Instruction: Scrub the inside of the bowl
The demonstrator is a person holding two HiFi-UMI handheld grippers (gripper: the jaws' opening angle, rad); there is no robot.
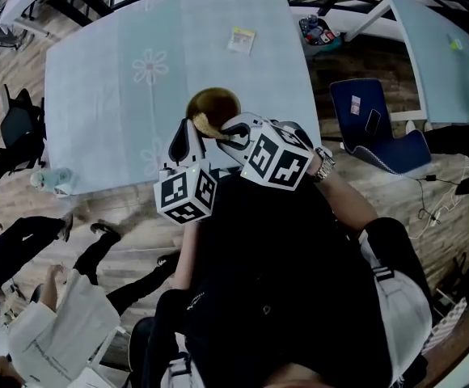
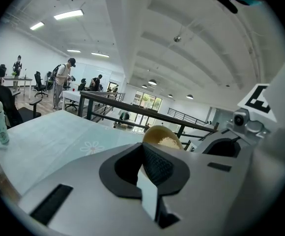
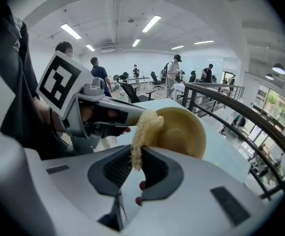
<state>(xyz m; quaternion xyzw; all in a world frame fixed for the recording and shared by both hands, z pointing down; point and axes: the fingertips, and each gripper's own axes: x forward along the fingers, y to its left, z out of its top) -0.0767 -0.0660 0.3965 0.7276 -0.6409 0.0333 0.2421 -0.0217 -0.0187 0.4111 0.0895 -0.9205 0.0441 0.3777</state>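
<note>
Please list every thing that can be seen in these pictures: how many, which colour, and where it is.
table: one, pale blue cloth with a flower print, middle of the head view.
bowl: one, yellow-brown, at the table's near edge, rim in the left gripper.
scrubber: one, pale and fibrous, against the bowl's rim.
packet: one, yellow and white, on the table's far side.
bottle: one, pale green, at the table's near left corner.
floor seat: one, blue, on the floor right of the table.
second table: one, pale blue, far right.
left gripper: one, white and black, shut on the bowl.
right gripper: one, white and black, shut on the scrubber.
</note>
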